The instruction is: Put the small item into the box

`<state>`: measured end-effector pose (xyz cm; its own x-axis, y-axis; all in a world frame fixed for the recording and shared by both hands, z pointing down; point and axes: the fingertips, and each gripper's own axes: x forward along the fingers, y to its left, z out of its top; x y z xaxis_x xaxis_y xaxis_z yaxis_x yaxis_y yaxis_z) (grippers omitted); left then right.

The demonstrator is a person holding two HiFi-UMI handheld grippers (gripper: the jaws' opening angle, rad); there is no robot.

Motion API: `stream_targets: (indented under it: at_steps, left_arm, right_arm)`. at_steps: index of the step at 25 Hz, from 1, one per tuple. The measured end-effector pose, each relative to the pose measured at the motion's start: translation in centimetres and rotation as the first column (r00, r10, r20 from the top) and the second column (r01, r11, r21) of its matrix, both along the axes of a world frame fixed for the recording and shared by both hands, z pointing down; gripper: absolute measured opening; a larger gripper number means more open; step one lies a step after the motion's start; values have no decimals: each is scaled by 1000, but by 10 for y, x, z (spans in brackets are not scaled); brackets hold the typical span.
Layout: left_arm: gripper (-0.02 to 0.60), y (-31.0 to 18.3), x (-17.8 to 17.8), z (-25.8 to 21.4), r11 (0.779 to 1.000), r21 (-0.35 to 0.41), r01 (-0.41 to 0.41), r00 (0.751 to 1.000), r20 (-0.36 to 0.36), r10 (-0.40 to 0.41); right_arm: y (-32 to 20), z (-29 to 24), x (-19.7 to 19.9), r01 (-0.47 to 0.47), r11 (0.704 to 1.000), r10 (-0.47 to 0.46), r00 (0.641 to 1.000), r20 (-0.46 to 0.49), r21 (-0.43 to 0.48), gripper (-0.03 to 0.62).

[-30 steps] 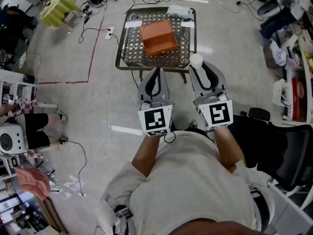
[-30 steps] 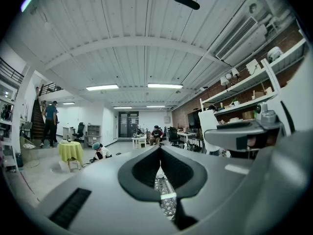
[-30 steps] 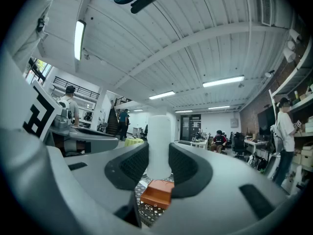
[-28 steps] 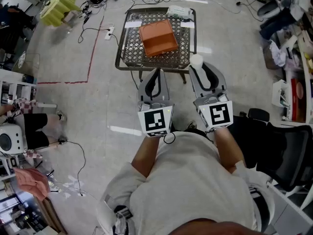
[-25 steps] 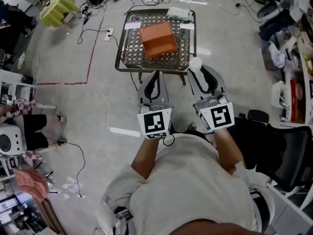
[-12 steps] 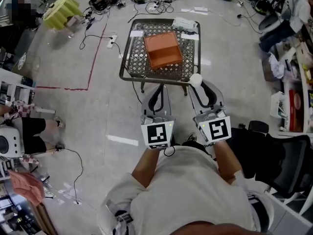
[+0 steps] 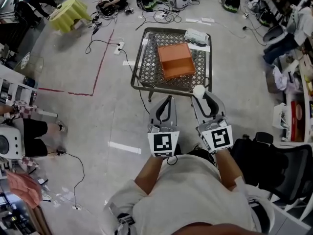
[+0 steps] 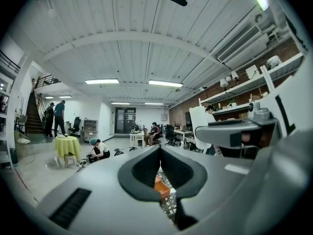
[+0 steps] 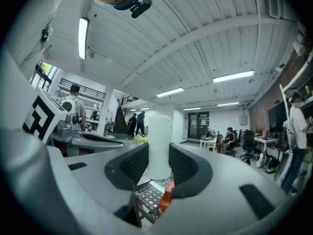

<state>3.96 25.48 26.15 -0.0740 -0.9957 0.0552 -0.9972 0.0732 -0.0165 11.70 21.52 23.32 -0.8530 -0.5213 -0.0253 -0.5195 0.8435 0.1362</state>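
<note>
The white cylinder (image 9: pixel 159 141) is pinched upright between the pads of the right gripper (image 7: pixel 202 96), at the centre of the head view, near the front edge of the mesh table (image 7: pixel 148 68). The left gripper (image 7: pixel 168 102) is pressed together on nothing. The orange box (image 7: pixel 176 60) is seen at upper centre on the table, apart from the cylinder. Only the cylinder's lower part is gripped, so it could be tipped or lost in a quick swing. Released early, it would be dropped beside the box or onto the floor.

Matt orange box (image 7: pixel 176 61) on metal mesh table (image 7: pixel 148 68); glossy floor (image 7: pixel 98 126)
</note>
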Motion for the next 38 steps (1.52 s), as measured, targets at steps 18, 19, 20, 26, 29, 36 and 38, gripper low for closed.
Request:
stream_targets:
  at_steps: [18,19,20,26,29,36,38]
  left_arm:
    - [8,-50,-68,26,997,-62,47,999,-22,-49]
    - [8,-57,-70,26,997,-66,51,998,-17,-52]
    - [8,-64,-72,25,996,-67,54,998,-12,-55]
    - [8,-125,-72,24,996,-70,61,998,-4,-61]
    - [8,-151,-69,25,995,-85,58,998,7,-58]
    - [8,-197,-60,38,985,-165,40,999,-3,-41]
    - [8,-207,-54,40,983,-183,25,1000,11,-24]
  right_arm:
    - [-58,14,-58,36,999,-36,999,2,-37,123]
    - [-67,14,-60,44,998,-43,999,6,-36,123]
    - [-75,13,-62,53,998,-53,999,8,-32,123]
    - [-139,10,-49,76,997,-76,997,6,0,123]
    - [-170,13,-39,67,998,-67,998,12,-15,123]
    - [-213,23,-35,78,993,-75,997,31,-93,123]
    - [-222,26,-30,74,991,-70,997,41,-111,123]
